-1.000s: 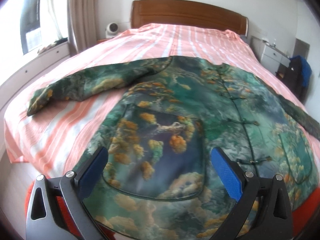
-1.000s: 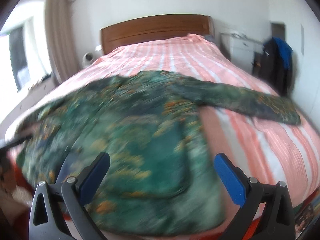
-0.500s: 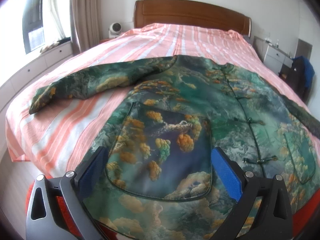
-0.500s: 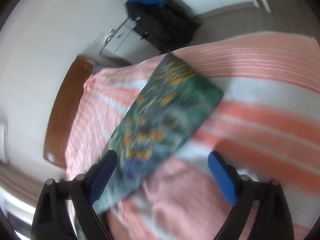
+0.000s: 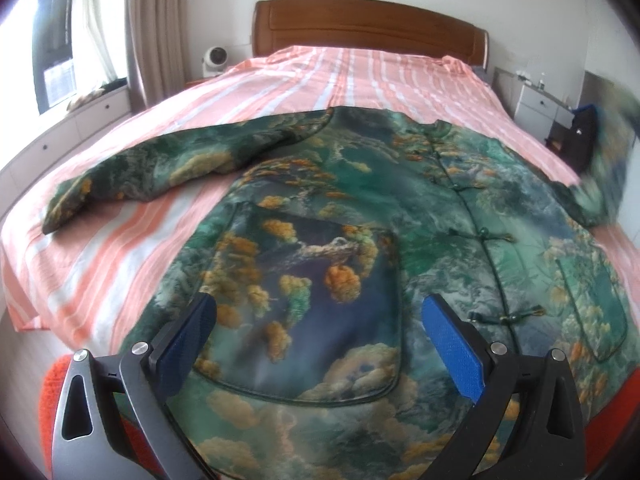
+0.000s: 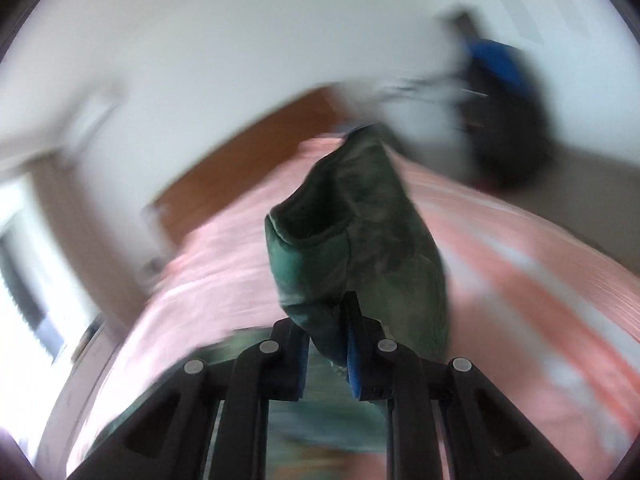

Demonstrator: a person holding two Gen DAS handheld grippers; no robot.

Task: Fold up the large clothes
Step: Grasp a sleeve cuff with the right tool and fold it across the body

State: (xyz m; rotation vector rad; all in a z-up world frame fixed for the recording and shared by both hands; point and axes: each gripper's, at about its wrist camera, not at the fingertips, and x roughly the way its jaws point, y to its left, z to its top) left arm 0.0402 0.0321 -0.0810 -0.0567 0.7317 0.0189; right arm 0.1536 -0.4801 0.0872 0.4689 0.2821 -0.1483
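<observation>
The right gripper [image 6: 327, 350] has just been closing and now it's clamped tight on the cuff end of the jacket's sleeve [image 6: 360, 240], cloth pinched between the blue pads, the sleeve lifted clear of the bed [image 6: 520, 264] and hanging open-mouthed in front of the lens; pic is smeared w/ motion blur, so not much more to read there. Over on the other side, the left gripper [image 5: 320, 344] hangs w/ jaws spread wide, nothing between them, poised above the lower front of the jacket [image 5: 360, 220] near the big pocket [image 5: 304, 312], not touching as far as can be told. Progress: early, by the look of it. The body lies flat, front up, buttons done, hem toward the camera at the foot of the bed, collar toward the headboard [image 5: 368, 24]. The other sleeve [image 5: 160, 168] is stretched out to the side on the striped sheet [image 5: 100, 248], unfolded. So one sleeve is in hand; the 2nd sleeve and the body folds are all left. Fabric reads thick, padded, w/ a sheen, green w/ orange and cream cloud print.
</observation>
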